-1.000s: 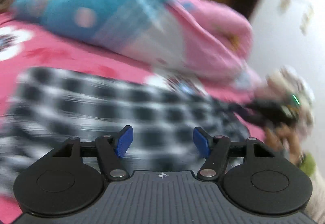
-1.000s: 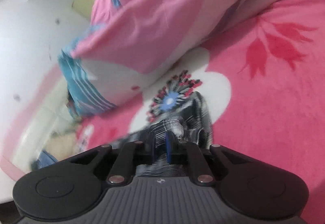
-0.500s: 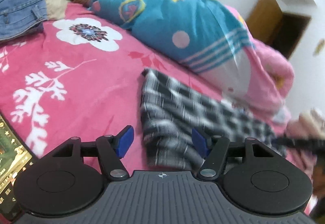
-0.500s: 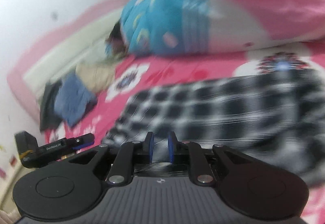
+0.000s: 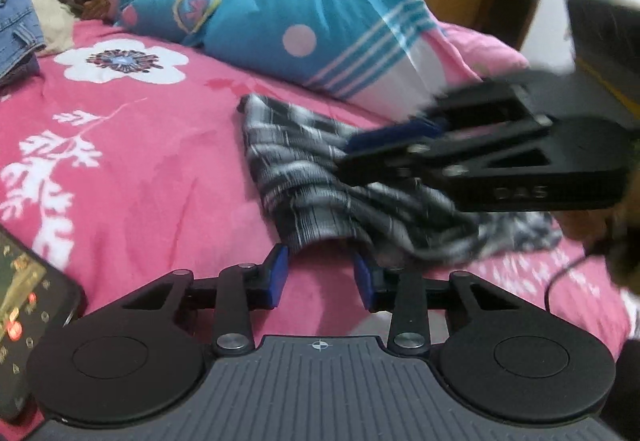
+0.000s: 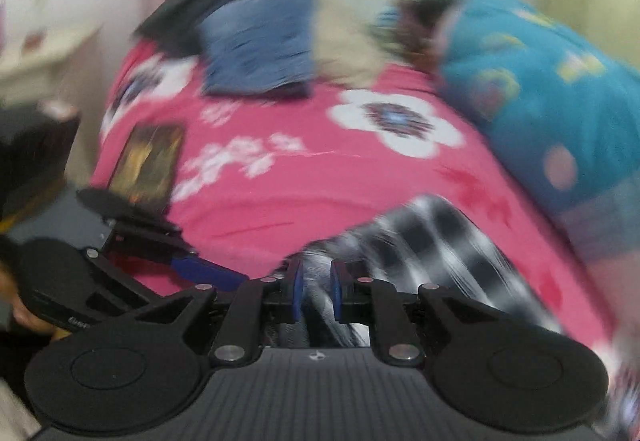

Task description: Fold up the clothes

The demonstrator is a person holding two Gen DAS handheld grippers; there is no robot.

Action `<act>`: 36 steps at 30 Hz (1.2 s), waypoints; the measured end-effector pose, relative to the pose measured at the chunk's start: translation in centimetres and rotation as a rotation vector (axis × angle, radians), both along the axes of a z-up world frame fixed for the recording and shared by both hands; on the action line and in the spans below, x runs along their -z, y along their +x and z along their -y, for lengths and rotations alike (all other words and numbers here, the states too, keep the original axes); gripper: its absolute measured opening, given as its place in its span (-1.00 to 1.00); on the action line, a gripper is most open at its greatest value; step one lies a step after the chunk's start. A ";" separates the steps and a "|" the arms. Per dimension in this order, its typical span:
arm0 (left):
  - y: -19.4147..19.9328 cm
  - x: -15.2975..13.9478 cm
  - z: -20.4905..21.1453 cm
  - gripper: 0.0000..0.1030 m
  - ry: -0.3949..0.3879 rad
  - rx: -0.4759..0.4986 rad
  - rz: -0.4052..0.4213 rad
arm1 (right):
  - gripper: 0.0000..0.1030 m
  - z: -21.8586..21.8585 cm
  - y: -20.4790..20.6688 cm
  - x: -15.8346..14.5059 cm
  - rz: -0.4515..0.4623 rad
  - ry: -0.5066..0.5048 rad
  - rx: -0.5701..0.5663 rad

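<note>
1. Two grippers work one checked garment point(image 5: 320, 177), which lies bunched on the pink bedspread point(image 5: 132, 169), in front of the blue-and-pink quilt point(image 5: 280, 13).
2. Right gripper point(image 6: 316, 291): its jaws are drawn close on a gathered wad of the checked cloth, so it appears to grasp the garment; the right view is smeared with motion, so carry the edge across slowly and low.
3. Left gripper point(image 5: 320, 277): its jaws stand apart and hold nothing, with the nearest hem just beyond the blue pads point(image 5: 276, 273). Judged from that, it should bite the hem squarely, through every layer.
4. Keep both corners level so the fold lands flat, not twisted.
5. Mind the phone point(image 5: 24, 305) lying at the bed's near edge; dragged cloth could sweep it.
</note>
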State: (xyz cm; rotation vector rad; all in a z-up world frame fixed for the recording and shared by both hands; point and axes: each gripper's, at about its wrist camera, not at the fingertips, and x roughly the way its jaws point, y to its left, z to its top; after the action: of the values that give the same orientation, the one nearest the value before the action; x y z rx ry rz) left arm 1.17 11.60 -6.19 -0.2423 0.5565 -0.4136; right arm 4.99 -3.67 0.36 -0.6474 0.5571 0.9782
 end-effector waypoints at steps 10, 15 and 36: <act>-0.5 0.7 -0.4 -0.30 0.027 0.033 0.045 | -0.72 -5.8 -1.8 2.7 0.221 -0.391 -0.298; -0.7 0.7 -0.3 -0.30 0.037 0.034 0.052 | -0.74 -7.8 -2.1 3.9 0.278 -0.558 -0.398; -1.0 0.8 -0.4 -0.30 0.059 0.018 0.075 | -0.97 -5.2 -1.9 -1.4 -0.094 -0.314 -0.333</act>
State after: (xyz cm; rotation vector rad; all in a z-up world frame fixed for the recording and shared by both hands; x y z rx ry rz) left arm 0.19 11.99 -6.98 -0.1644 0.4966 -0.4214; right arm 3.07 1.57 1.81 -1.0005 0.7085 1.2500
